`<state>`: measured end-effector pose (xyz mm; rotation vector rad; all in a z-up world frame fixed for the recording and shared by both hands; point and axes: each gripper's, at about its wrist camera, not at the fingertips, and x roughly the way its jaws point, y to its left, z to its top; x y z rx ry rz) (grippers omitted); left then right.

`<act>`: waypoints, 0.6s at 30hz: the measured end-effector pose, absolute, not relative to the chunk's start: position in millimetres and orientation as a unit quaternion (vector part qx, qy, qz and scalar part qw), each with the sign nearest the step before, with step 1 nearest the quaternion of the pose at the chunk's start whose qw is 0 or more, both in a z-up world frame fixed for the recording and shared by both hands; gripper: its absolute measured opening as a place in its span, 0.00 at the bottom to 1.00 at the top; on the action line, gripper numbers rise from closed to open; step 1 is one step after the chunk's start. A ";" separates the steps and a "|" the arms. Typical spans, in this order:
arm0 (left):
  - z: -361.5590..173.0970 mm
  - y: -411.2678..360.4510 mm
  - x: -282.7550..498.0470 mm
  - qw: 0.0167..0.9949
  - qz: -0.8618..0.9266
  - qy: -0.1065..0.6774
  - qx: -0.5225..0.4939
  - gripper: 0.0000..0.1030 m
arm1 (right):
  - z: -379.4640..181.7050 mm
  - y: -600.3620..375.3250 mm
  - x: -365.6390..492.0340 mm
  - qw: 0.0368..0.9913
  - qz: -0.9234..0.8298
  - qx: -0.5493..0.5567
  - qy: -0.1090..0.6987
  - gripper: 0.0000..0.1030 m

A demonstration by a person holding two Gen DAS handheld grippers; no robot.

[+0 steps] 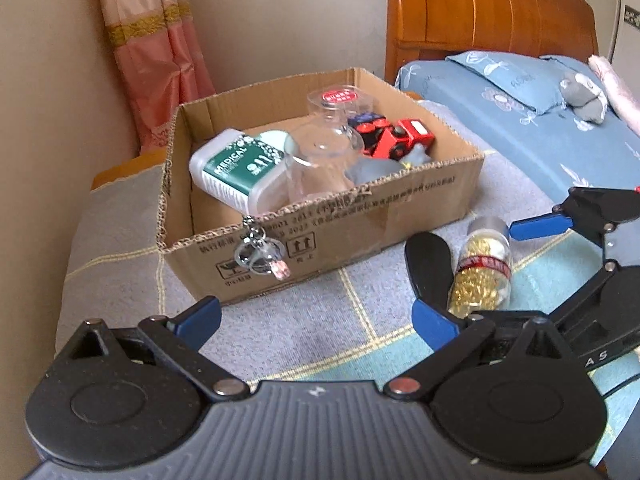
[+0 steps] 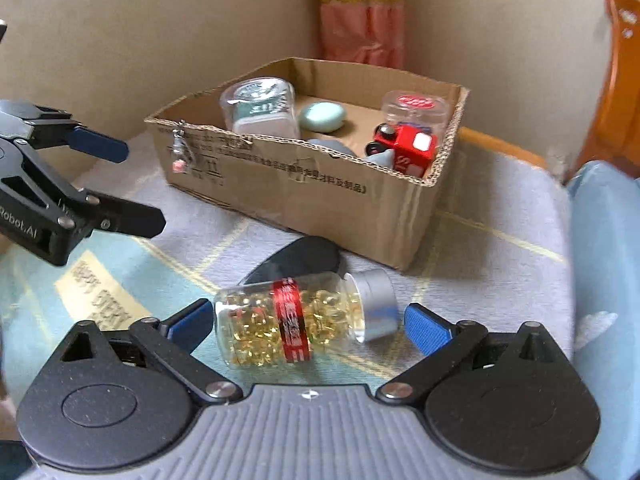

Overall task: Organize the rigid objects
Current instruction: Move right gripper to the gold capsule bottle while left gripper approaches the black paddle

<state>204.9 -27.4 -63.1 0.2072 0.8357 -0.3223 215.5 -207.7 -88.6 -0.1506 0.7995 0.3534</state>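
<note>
A clear bottle of golden capsules [image 2: 296, 316] with a red label and silver cap lies on its side on the cloth. My right gripper [image 2: 308, 320] is open with its blue-padded fingers on either side of the bottle, not closed on it. The bottle also shows in the left wrist view [image 1: 482, 266]. A cardboard box [image 1: 320, 224] holds a green medical container [image 1: 236, 168], clear plastic jars [image 1: 320, 160] and a red toy truck [image 1: 400, 138]. My left gripper [image 1: 316, 312] is open and empty in front of the box. A black oval object [image 2: 300, 260] lies beside the bottle.
A keychain [image 1: 260, 252] hangs on the box's front wall. The box stands on a grey and teal checked cloth [image 1: 340, 320]. A bed with blue bedding [image 1: 540, 120] and a wooden headboard is at the right. Wall and pink curtain [image 1: 156, 48] are behind.
</note>
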 end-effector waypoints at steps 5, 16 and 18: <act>-69.4 -35.6 205.2 0.892 -0.164 0.409 0.103 0.98 | -87.0 -206.8 202.7 0.917 0.124 -0.057 0.376 0.76; -73.7 -50.9 204.6 0.883 -0.191 0.417 0.093 0.98 | -83.5 -218.8 203.8 0.922 0.158 -0.108 0.338 1.00; -74.3 -50.6 205.4 0.883 -0.189 0.419 0.091 0.98 | -83.9 -220.5 214.1 0.913 0.180 -0.123 0.344 1.00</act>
